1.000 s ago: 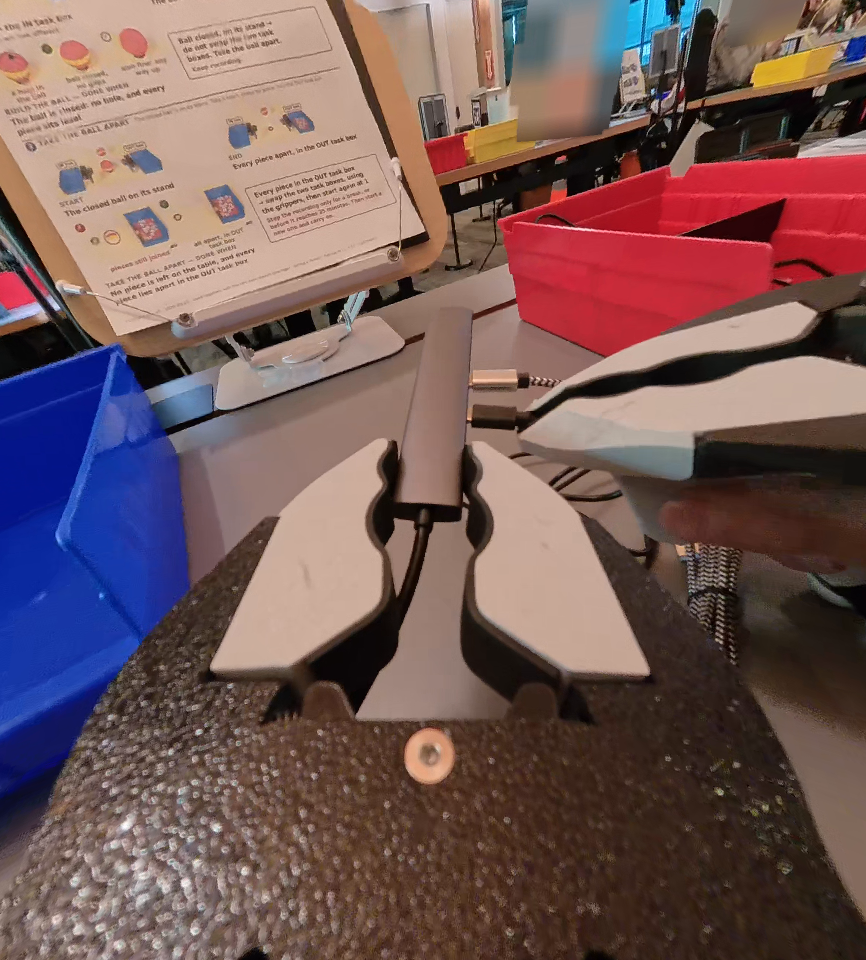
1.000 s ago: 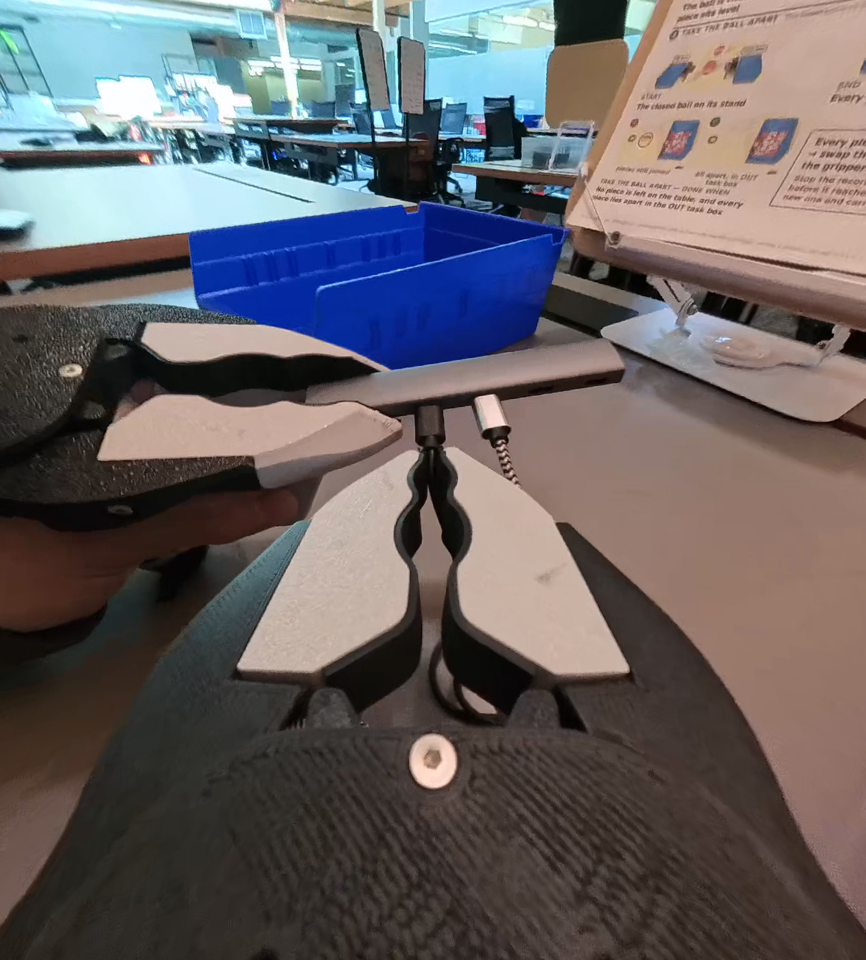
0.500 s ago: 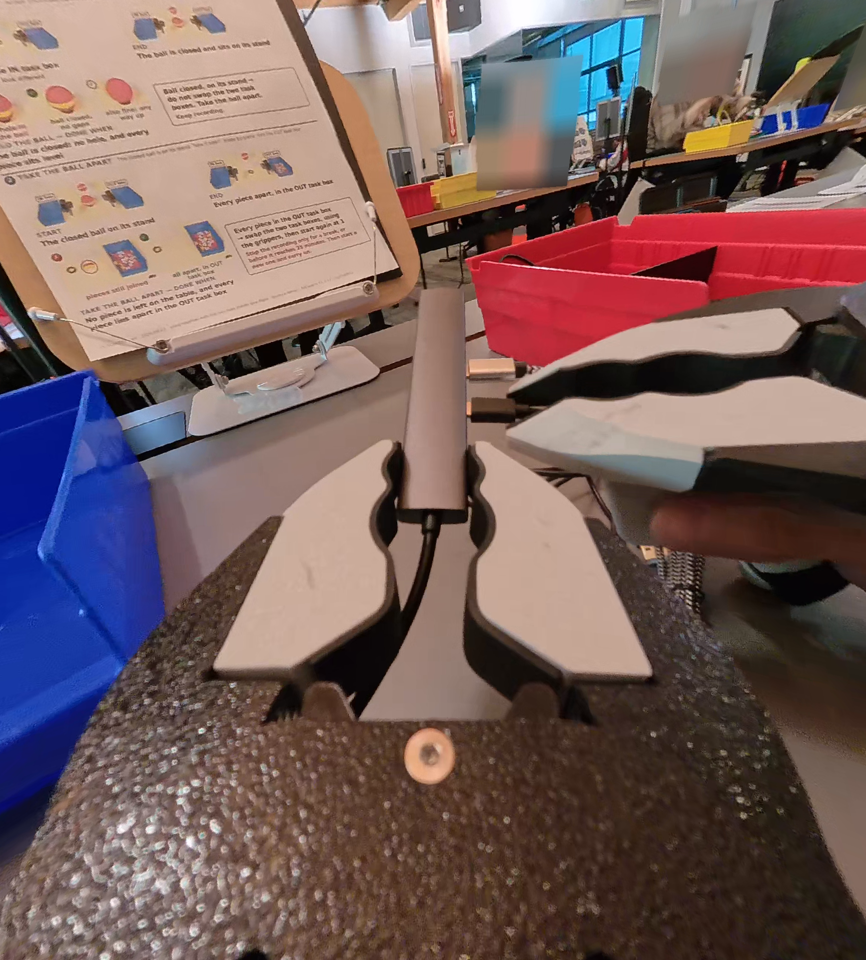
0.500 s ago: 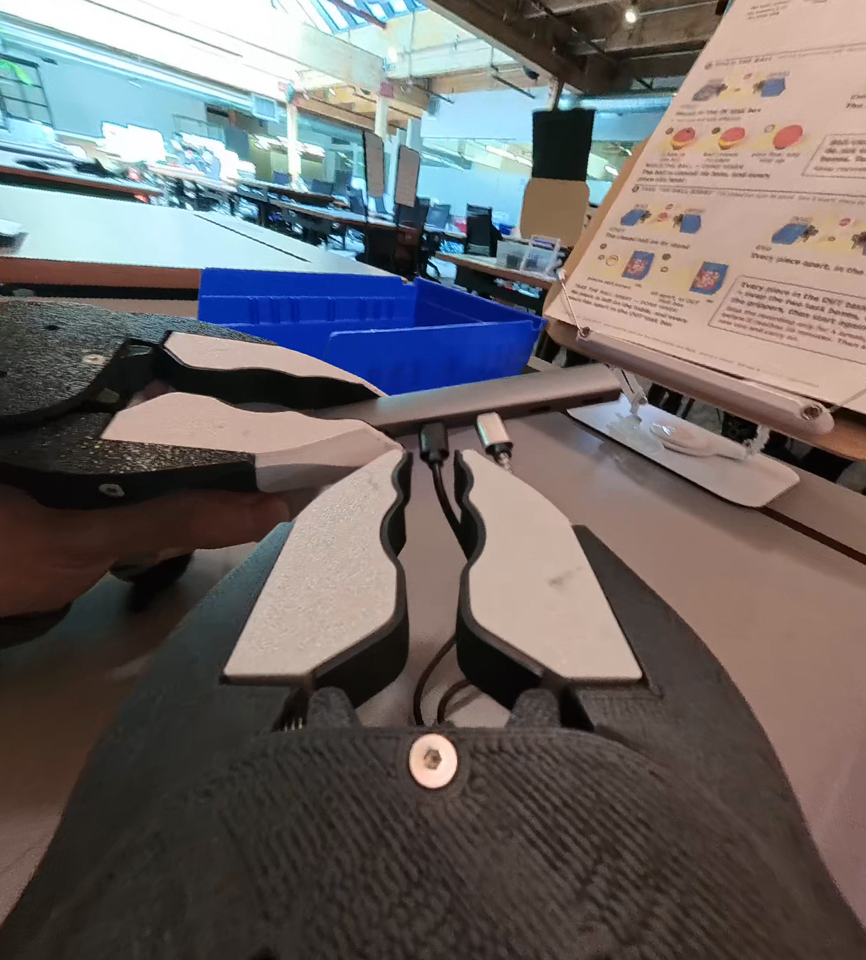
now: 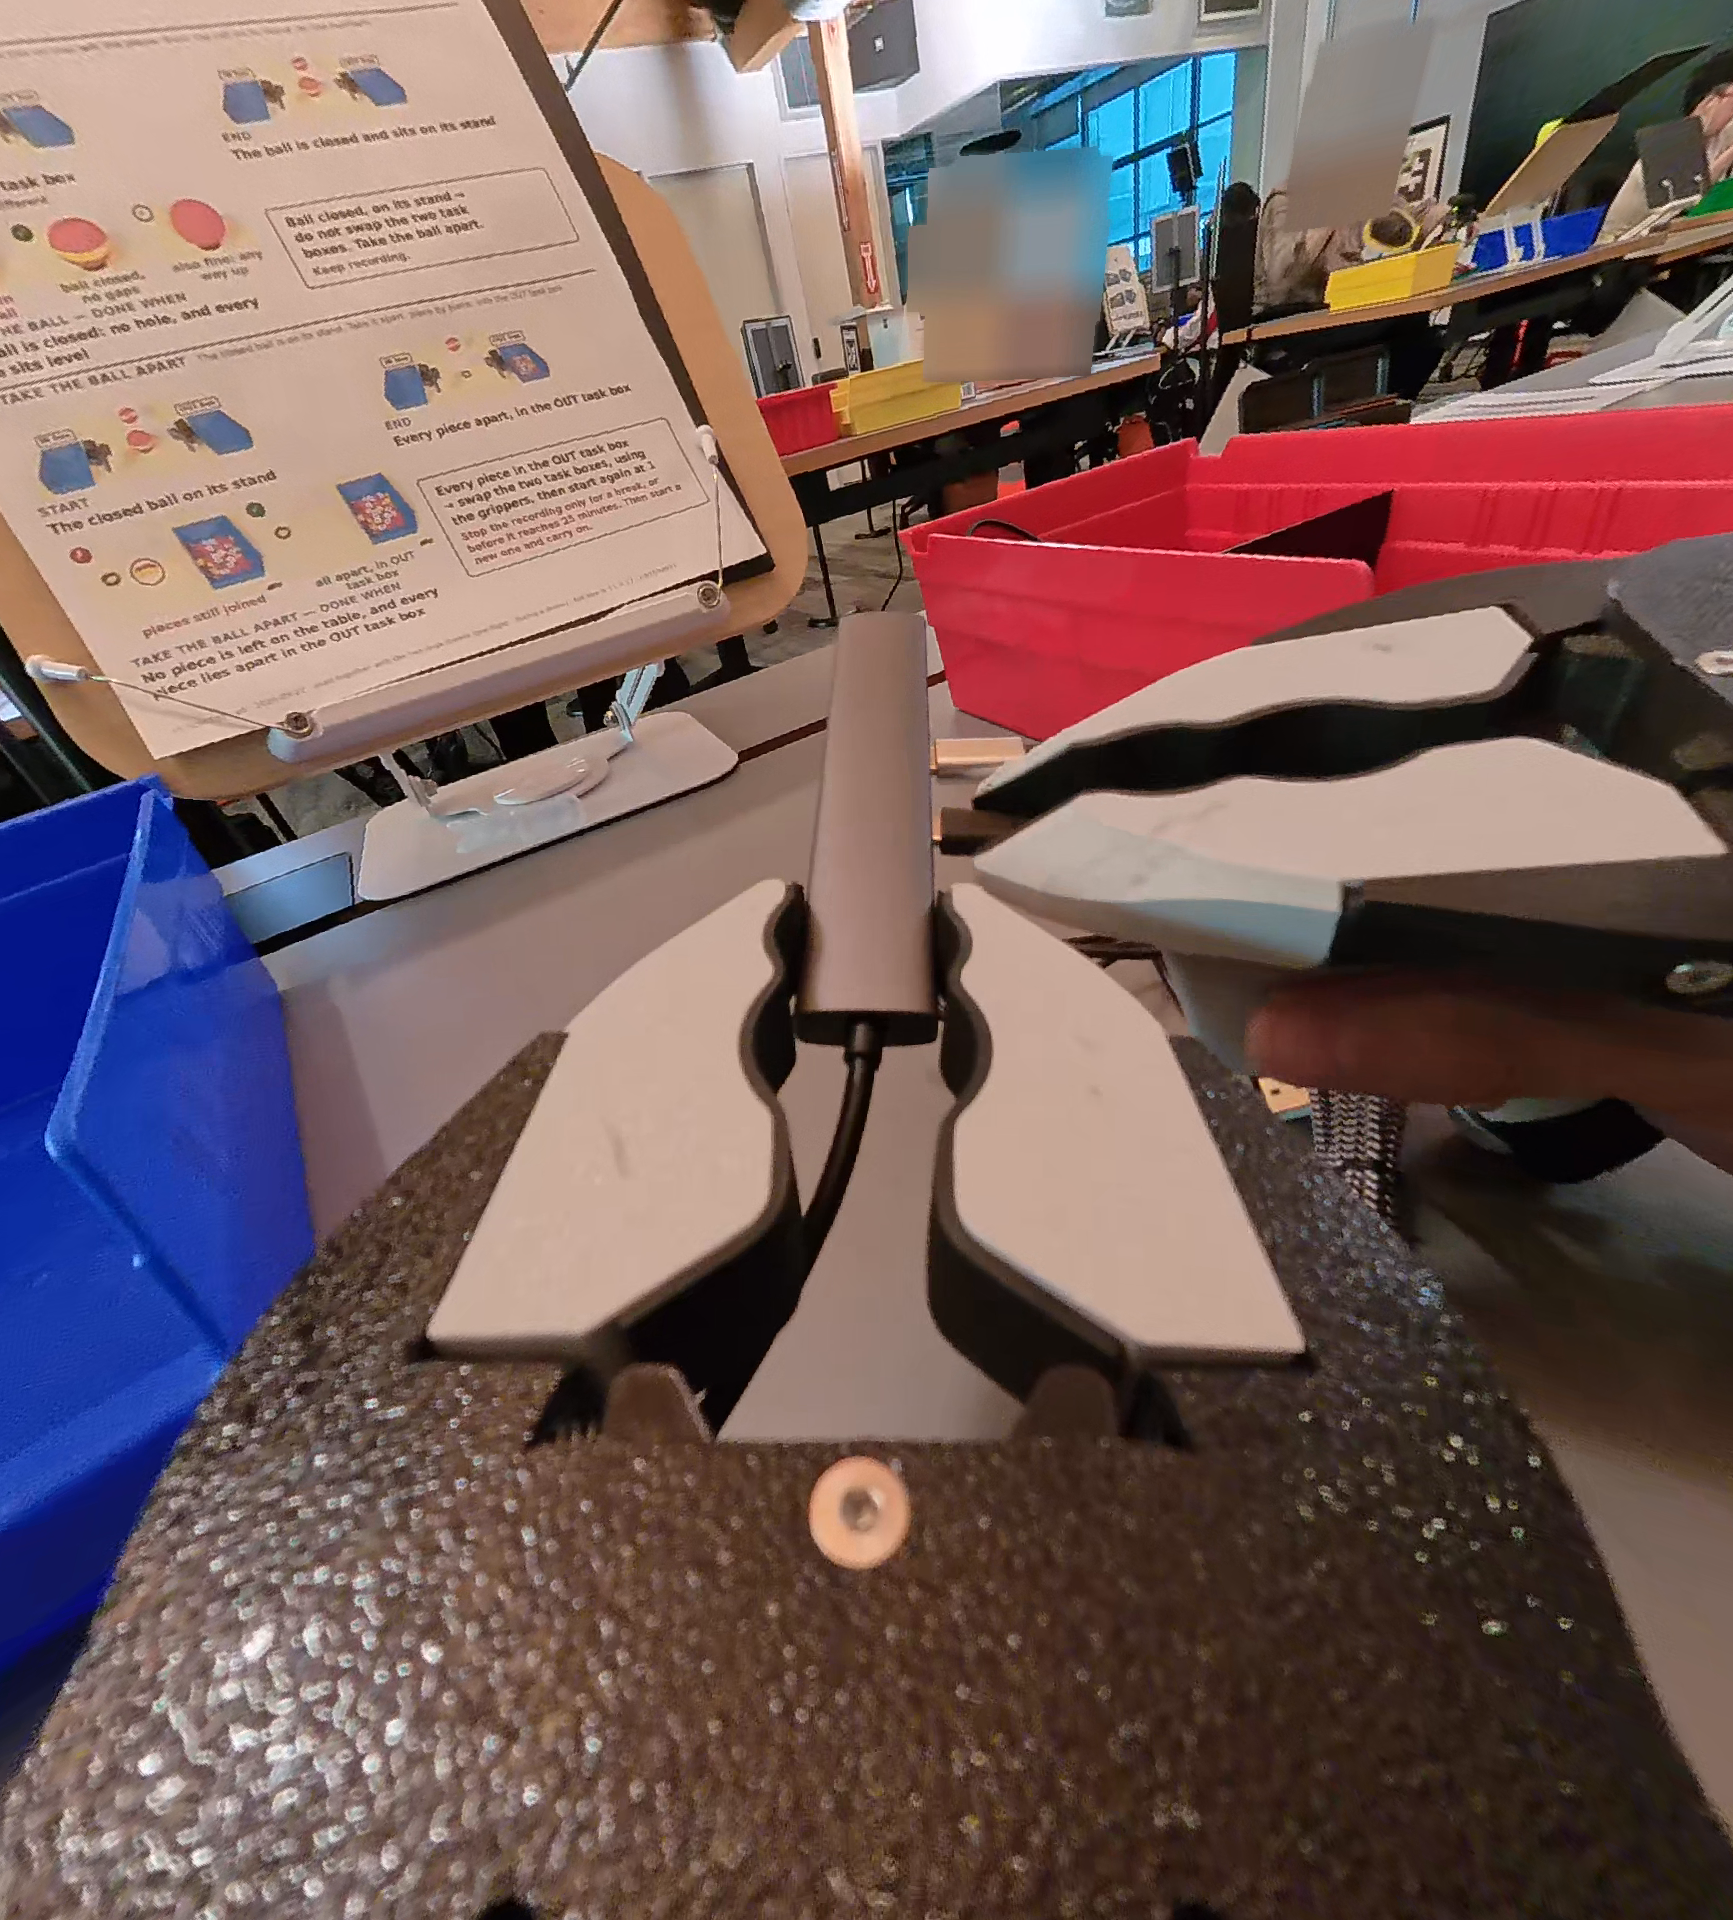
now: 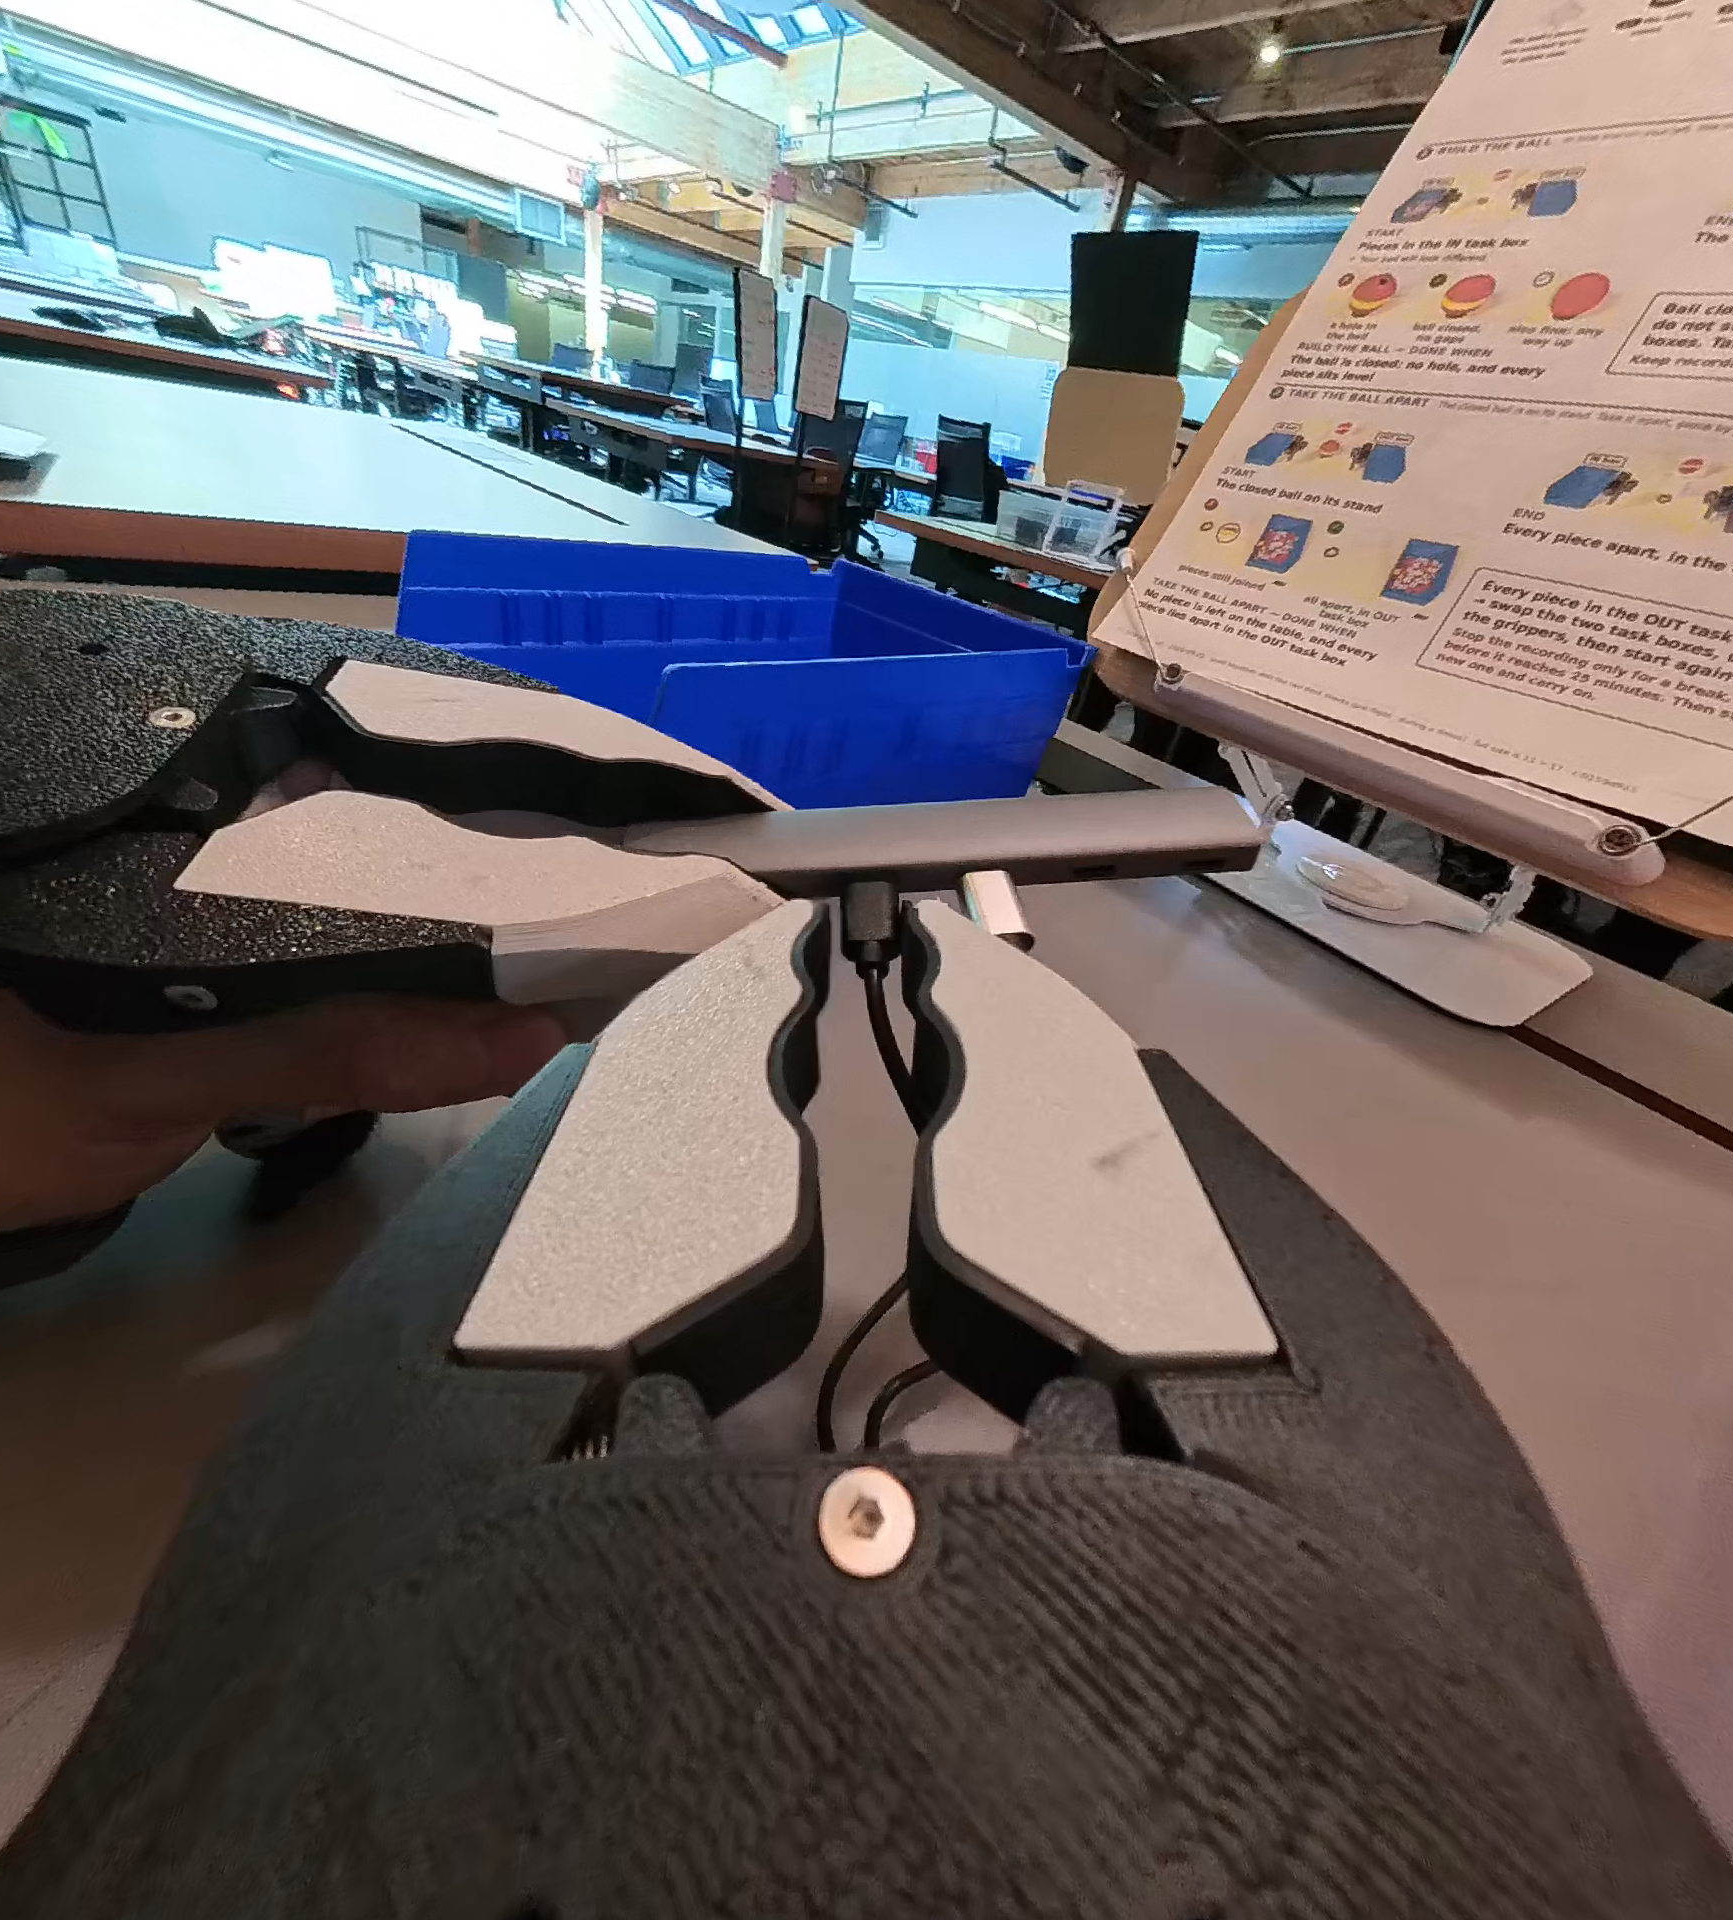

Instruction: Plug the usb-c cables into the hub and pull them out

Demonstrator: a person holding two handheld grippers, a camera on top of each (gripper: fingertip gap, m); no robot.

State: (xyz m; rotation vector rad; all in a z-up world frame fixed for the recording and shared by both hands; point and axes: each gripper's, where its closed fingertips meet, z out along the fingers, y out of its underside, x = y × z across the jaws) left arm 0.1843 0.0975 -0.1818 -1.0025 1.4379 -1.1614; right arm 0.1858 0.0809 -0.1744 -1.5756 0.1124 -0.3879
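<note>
Left wrist view
My left gripper [image 5: 867, 961]: my fingers are closed onto the near end of the long slim dark-grey metal hub [image 5: 870, 821], at frame centre.
Hub: it runs away from me up the frame, lifted off the pale grey worktop [image 5: 581, 935]; its own black lead [image 5: 841, 1132] drops from the near end between my fingers.
My right gripper [image 5: 976, 821]: it comes in from the right edge, fingers slightly parted around the black USB-C plug [image 5: 957, 828] seated in the hub's right side.
Silver USB-C plug [image 5: 976, 755]: also in the hub's right side, just above the black one.
Surroundings: blue plastic bin [image 5: 83, 1143] at left, red plastic bin [image 5: 1153, 613] at upper right, printed instruction sheet on a wooden stand [image 5: 322, 343] at upper left.

Right wrist view
Right fingers [image 6: 696, 1122]: a narrow gap, either side of the black plug [image 6: 870, 912]; whether they touch it I cannot tell.
Hub [image 6: 955, 840]: it lies crosswise at centre, held from the left by my left gripper [image 6: 774, 847].
</note>
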